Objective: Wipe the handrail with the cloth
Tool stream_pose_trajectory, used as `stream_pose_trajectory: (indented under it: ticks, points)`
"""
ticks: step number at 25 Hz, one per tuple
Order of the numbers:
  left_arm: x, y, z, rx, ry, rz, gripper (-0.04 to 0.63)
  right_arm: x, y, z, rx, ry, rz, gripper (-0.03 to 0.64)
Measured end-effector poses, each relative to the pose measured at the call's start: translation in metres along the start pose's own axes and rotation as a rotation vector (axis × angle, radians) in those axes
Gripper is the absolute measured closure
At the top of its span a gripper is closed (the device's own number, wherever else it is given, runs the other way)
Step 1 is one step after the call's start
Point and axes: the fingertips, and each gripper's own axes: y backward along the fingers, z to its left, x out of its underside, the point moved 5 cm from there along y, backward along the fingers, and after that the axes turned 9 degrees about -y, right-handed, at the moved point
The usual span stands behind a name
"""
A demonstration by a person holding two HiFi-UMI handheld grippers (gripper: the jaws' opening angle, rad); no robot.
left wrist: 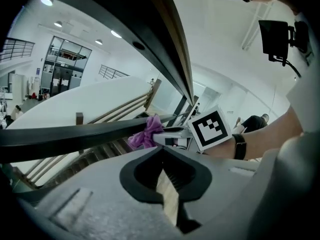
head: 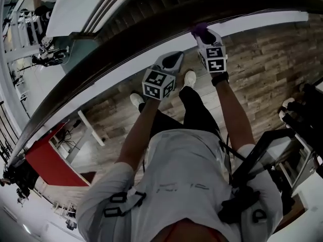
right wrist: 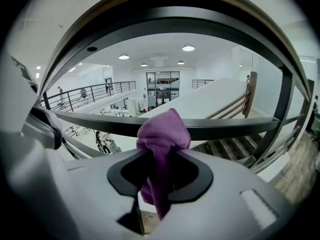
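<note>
Purple cloth (right wrist: 162, 134), bunched, fuzzy — pinched in right gripper (right wrist: 159, 176), against dark handrail (right wrist: 235, 128)

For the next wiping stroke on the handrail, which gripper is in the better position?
Right. The right gripper is shut on the purple cloth, close to the handrail. The left gripper is shut on nothing and sits farther from the rail.

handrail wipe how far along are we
Done: the purple cloth is clamped in the right gripper jaws and raised to the dark rail bar. In hand: the cloth sits at that bar, seemingly touching it. Still to do: the wiping itself; no cleaned stretch shows, so progress along the rail can't be judged. The left gripper is shut and empty.
</note>
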Motion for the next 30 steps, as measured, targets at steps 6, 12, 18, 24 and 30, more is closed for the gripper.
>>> stream_pose_trajectory:
  ticks: [6, 12, 18, 24, 30]
  points:
    - [-0.016, -0.072, -0.029, 0.051, -0.022, 0.001, 0.594, -0.009, 0.011, -0.101, 0.068, -0.038, -0.026, 0.515]
    - [-0.045, -0.129, -0.068, 0.122, -0.049, -0.020, 0.594, -0.022, 0.026, -0.208, 0.204, -0.221, -0.072, 0.515]
    - [-0.063, -0.159, -0.095, 0.168, -0.079, -0.022, 0.594, -0.029, 0.029, -0.271, 0.267, -0.270, -0.071, 0.515]
    - [-0.059, -0.157, -0.090, 0.154, -0.072, -0.006, 0.594, -0.036, 0.037, -0.317, 0.378, -0.353, -0.059, 0.515]
    - [-0.055, -0.141, -0.081, 0.133, -0.063, -0.001, 0.594, -0.050, 0.042, -0.337, 0.435, -0.344, -0.017, 0.515]
